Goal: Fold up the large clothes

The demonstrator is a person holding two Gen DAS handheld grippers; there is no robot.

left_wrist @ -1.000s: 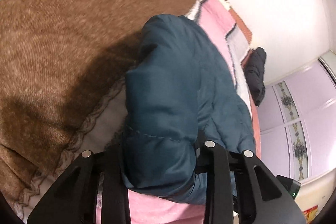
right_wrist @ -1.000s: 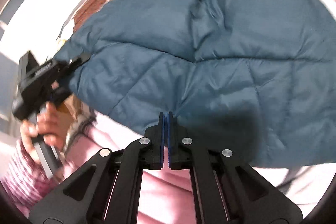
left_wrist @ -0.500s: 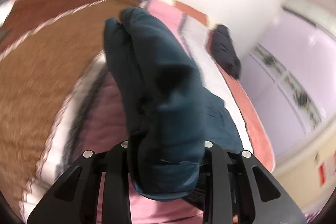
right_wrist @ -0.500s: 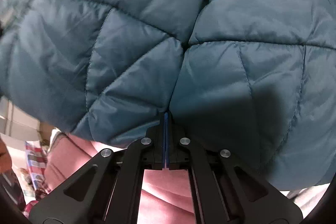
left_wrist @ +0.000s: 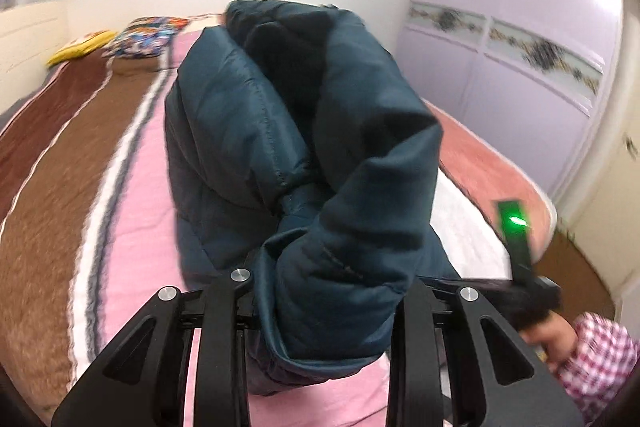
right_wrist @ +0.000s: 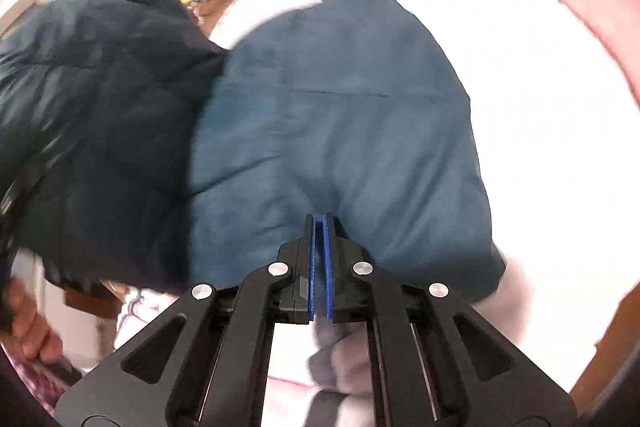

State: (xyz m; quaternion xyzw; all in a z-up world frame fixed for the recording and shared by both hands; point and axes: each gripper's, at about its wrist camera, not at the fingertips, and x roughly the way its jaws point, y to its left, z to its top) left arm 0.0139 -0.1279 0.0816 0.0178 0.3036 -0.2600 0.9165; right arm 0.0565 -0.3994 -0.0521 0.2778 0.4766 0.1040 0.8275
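Observation:
A dark teal quilted jacket (left_wrist: 304, 147) stands bunched up over the pink bedspread (left_wrist: 144, 211). My left gripper (left_wrist: 324, 291) is shut on a thick fold of it, with padding bulging between both fingers. In the right wrist view the jacket (right_wrist: 340, 131) lies partly flat on a bright white sheet, and a darker raised fold (right_wrist: 92, 131) hangs at the left. My right gripper (right_wrist: 319, 223) pinches the jacket's near edge between its blue pads, and its jaws are opening, with a thin slit showing. The right gripper's body with a green light (left_wrist: 516, 227) shows at the left view's right edge.
A brown blanket (left_wrist: 52, 155) covers the bed's left side, with patterned pillows (left_wrist: 140, 35) at the head. Lilac wardrobe doors (left_wrist: 520, 75) stand to the right. A hand in a checked sleeve (left_wrist: 592, 347) is at the lower right. Another hand (right_wrist: 28, 331) is at the lower left.
My left gripper rose and rolled with its fold of jacket, so its view swung from the brown blanket to the bed's length. My right gripper swept sideways and its pads parted slightly.

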